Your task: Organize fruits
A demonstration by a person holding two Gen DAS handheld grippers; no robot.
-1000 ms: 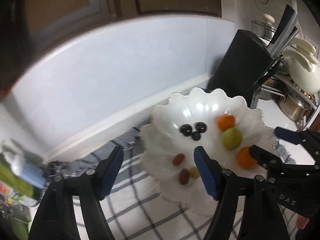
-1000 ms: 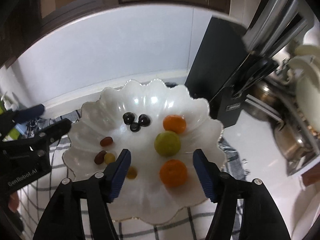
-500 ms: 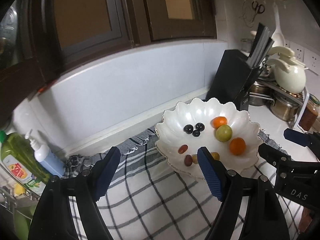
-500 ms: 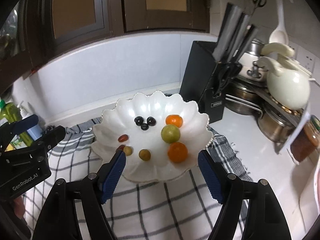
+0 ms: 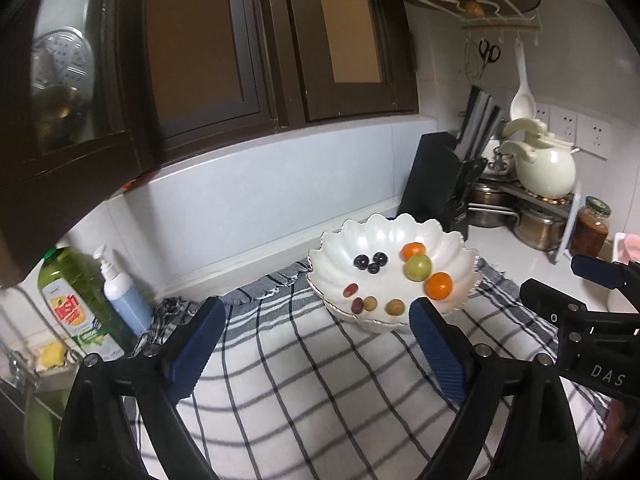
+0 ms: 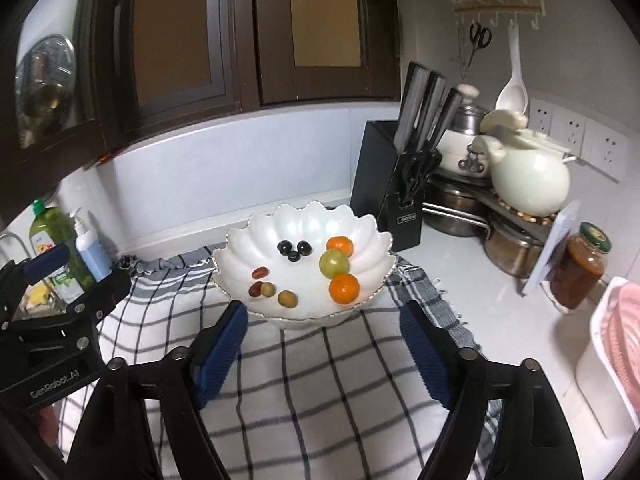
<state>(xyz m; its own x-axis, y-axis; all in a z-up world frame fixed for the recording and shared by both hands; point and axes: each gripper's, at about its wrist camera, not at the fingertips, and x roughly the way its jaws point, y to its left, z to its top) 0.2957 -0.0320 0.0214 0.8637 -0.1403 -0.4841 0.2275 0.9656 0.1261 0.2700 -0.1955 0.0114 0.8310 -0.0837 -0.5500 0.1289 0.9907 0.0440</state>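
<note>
A white scalloped bowl (image 5: pixel 460 248) (image 6: pixel 368 240) stands on a checked cloth (image 5: pixel 304 392) (image 6: pixel 328 392). In it lie two oranges (image 6: pixel 344 288), a green fruit (image 6: pixel 333 264), three dark grapes (image 6: pixel 294 249), and several red and green grapes (image 6: pixel 272 286). My left gripper (image 5: pixel 316 340) is open and empty, back from the bowl over the cloth. My right gripper (image 6: pixel 324 344) is open and empty, just in front of the bowl. Each gripper shows at the edge of the other's view.
A black knife block (image 6: pixel 394 188) stands behind the bowl on the right. Pots, a cream kettle (image 6: pixel 528 180) and a jar (image 6: pixel 578 266) fill the right corner. A pink item in a white holder (image 6: pixel 616 356) is at far right. Soap bottles (image 5: pixel 100 300) stand at left.
Both grippers have pulled back and up from the bowl; it now looks smaller and farther. Both stayed open and empty. The fruits have not moved.
</note>
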